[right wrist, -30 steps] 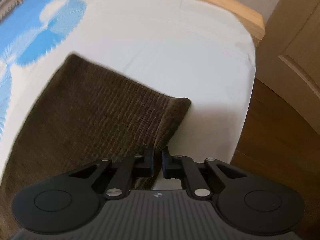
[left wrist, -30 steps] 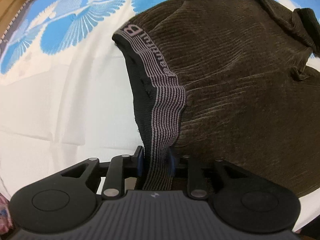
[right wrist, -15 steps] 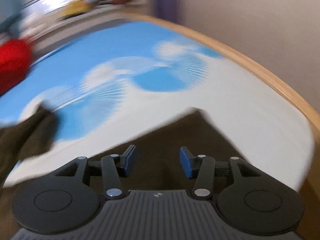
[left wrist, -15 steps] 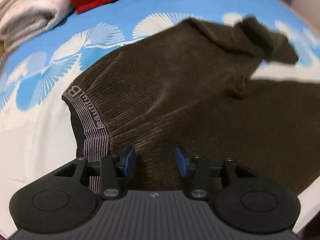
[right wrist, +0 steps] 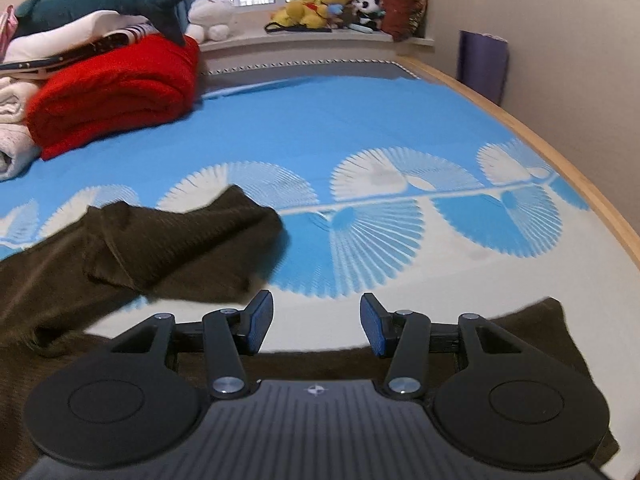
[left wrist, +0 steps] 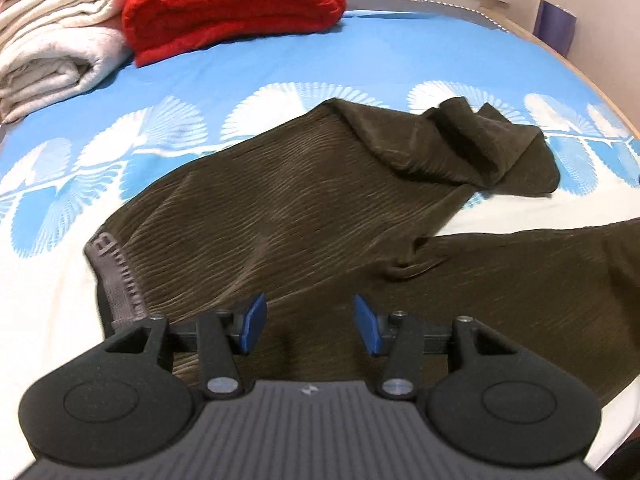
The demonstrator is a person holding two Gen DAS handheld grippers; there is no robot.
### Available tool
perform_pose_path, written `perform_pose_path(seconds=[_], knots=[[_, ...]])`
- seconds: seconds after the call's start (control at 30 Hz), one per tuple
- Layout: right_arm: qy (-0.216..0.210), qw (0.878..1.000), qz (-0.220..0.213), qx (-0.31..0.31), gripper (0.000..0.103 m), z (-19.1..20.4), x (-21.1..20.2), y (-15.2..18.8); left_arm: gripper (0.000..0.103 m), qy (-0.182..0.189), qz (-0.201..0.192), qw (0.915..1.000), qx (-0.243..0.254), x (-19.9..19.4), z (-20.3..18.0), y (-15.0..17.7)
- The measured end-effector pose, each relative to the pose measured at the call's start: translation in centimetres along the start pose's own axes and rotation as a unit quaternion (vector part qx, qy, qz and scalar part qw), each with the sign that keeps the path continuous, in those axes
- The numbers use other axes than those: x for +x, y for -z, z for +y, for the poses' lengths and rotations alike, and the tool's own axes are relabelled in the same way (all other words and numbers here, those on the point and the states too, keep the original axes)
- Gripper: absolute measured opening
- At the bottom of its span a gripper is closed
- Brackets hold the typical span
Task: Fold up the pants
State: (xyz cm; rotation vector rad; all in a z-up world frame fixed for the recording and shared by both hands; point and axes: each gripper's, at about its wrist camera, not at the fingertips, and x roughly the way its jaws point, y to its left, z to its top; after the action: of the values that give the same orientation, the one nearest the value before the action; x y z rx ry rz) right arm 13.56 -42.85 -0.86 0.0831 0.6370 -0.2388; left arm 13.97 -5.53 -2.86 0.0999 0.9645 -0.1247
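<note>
Dark brown corduroy pants (left wrist: pixel 300 208) lie spread on the bed, with the grey striped waistband (left wrist: pixel 118 276) at the left. The far leg ends in a crumpled bunch (left wrist: pixel 480 148); the near leg (left wrist: pixel 520 272) runs off to the right. My left gripper (left wrist: pixel 309 312) hovers over the seat of the pants, its jaws opening, with nothing between the blue pads. My right gripper (right wrist: pixel 316 316) is open and empty above the near leg, whose hem (right wrist: pixel 552 320) lies at the right. The bunched far leg (right wrist: pixel 180 240) sits ahead and to the left of it.
The blue and white fan-print sheet (left wrist: pixel 360 60) covers the bed. A folded red blanket (left wrist: pixel 228 0) and white blankets (left wrist: pixel 52 48) are stacked at the far left. The wooden bed edge (right wrist: pixel 560 160) curves along the right. Plush toys (right wrist: pixel 316 4) sit on the window sill.
The left gripper let go of the waistband and the right let go of the leg hem. Both opened, rose and tipped up, so more of the bed shows.
</note>
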Motion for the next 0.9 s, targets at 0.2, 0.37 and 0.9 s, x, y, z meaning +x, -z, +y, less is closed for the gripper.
perform_pose_path(seconds=[0.2,0.37,0.9], knots=[[-0.026,0.999,-0.004,0.018,0.050,2.2,2.8,-1.9,0.055,-0.014,0.008,0.9994,-0.029,1.4,-1.4,-2.0],[-0.045,0.999,-0.008,0.028,0.050,3.5,5.5,-3.8,0.072,-0.005,0.000,0.9989,-0.046,2.2,-1.5,-3.4],[-0.072,0.995,-0.001,0.071,0.013,4.9,16.9,-8.7,0.003,0.056,0.039,0.9956,-0.064,9.1,-1.8,-6.5]])
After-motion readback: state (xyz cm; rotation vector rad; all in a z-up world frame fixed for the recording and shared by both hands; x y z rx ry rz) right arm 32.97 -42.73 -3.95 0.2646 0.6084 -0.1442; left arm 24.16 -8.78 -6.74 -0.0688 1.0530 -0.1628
